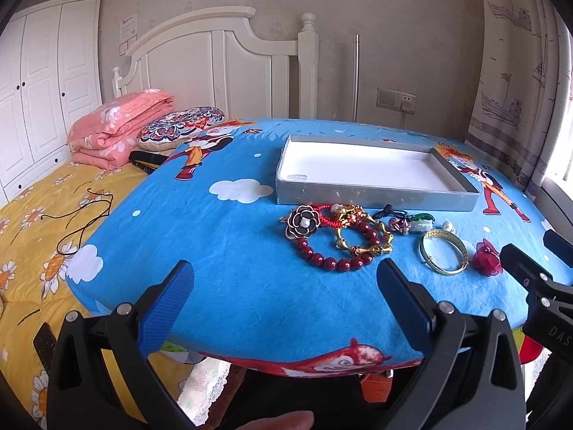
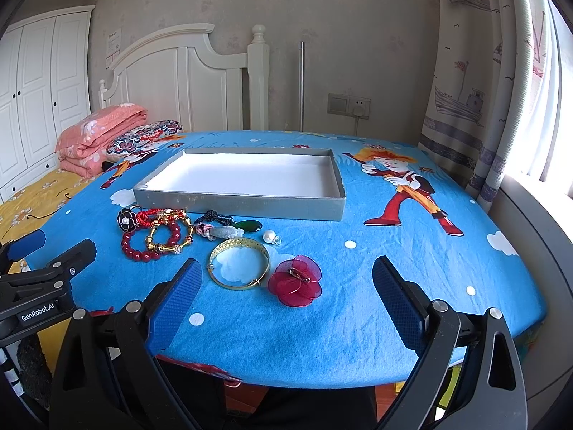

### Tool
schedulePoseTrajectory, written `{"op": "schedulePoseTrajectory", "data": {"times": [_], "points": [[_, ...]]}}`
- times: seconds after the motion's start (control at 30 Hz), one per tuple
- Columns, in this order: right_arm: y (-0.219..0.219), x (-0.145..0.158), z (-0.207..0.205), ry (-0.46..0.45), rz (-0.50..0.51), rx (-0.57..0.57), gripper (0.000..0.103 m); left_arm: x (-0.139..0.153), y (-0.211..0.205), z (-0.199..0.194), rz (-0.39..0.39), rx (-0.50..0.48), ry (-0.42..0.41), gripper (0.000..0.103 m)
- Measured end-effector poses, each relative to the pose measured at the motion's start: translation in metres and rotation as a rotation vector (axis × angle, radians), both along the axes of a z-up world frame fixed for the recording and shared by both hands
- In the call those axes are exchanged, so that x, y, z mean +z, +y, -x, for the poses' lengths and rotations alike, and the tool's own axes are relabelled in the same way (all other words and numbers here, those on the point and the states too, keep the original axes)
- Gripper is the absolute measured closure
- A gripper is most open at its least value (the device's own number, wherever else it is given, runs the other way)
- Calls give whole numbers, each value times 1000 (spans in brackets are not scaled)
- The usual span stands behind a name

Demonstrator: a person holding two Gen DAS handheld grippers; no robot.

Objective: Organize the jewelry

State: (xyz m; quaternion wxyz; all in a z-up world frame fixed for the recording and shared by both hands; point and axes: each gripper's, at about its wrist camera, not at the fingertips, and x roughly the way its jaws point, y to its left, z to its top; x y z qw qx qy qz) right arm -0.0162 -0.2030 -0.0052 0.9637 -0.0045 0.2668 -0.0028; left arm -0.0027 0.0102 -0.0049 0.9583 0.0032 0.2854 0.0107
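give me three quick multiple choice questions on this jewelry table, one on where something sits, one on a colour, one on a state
1. Where does the gold bangle lie?
A. inside the grey box
B. on the blue cloth, in front of the box
C. on the yellow bedsheet

2. What colour are the beads of the round bead bracelet?
A. dark red
B. white
C. green

3. What is the state of the grey box?
A. shut with a lid
B. open and full of jewelry
C. open with no jewelry in it

Answers:
1. B, the bangle rests on the blue cloth between the box and the right gripper.
2. A, the beads are glossy dark red.
3. C, its white floor shows bare and all the pieces lie outside it.
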Motion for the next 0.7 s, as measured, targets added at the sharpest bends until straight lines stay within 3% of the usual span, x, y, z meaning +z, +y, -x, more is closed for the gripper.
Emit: {"op": "schedulePoseTrajectory", "data": {"times": [0.43, 0.7], "points": [[-3, -8, -3, 22, -12, -10, 13, -5, 3, -2, 7, 1, 22, 4], [-5, -9, -8, 25, -7, -10, 13, -2, -1, -1, -23, -1, -13, 4]]}}
